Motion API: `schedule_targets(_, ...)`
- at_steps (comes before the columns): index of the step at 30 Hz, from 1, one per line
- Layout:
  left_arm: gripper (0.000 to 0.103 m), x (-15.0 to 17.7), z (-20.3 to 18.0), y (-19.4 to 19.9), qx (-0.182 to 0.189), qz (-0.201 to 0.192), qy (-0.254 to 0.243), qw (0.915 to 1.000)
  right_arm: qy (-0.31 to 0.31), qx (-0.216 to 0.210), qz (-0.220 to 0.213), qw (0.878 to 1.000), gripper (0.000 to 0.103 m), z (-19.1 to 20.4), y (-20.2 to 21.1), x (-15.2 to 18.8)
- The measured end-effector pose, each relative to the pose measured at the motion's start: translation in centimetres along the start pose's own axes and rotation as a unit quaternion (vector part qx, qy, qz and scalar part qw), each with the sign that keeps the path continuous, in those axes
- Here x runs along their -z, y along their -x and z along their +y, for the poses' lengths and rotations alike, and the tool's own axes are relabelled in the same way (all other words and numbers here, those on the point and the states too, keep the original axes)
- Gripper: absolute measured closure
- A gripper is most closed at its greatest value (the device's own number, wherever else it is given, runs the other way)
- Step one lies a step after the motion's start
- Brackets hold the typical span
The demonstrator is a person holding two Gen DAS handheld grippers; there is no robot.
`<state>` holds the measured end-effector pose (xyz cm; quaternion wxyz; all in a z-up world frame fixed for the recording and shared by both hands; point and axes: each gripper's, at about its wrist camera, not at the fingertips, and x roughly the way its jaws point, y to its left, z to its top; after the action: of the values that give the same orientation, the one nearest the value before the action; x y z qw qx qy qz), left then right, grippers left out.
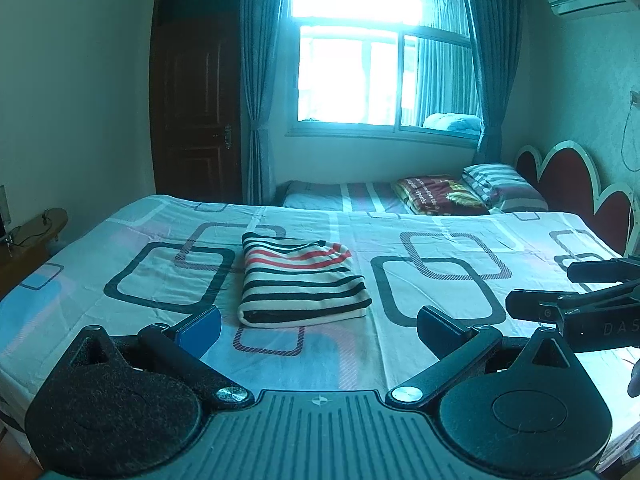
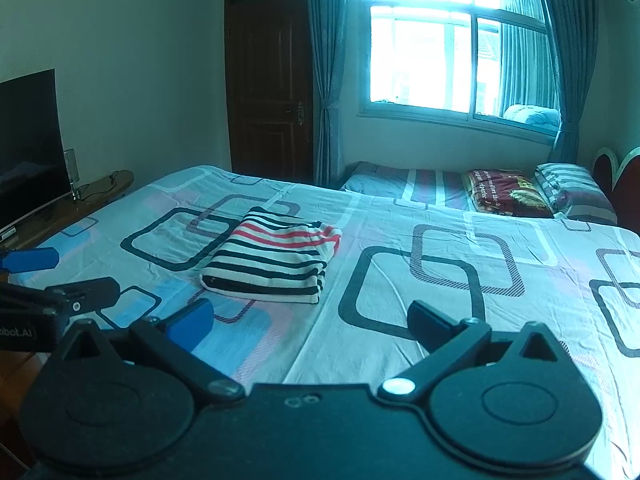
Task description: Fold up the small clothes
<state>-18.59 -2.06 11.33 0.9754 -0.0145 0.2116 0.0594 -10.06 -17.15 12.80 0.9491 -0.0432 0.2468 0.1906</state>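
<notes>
A bed (image 1: 400, 352) is carrying a folded striped garment (image 1: 300, 280). The left hand-held gripper (image 1: 318, 324) and right hand-held gripper (image 2: 310, 320) are hovering near it, both spread wide and gripping nothing.

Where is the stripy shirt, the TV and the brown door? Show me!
stripy shirt (image 1: 300, 280): left wrist view, middle of its folded top.
TV (image 2: 30, 140): right wrist view, middle of the dark screen.
brown door (image 1: 196, 88): left wrist view, upper panel.
</notes>
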Motion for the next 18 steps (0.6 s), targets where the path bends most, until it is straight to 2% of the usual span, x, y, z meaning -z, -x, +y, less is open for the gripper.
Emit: schedule_targets(18,0.000,-0.44,0.13,0.08,0.003,-0.005,-0.006,1.0000,0.000,0.003,-0.007,1.000,0.001,0.24,0.37,-0.25)
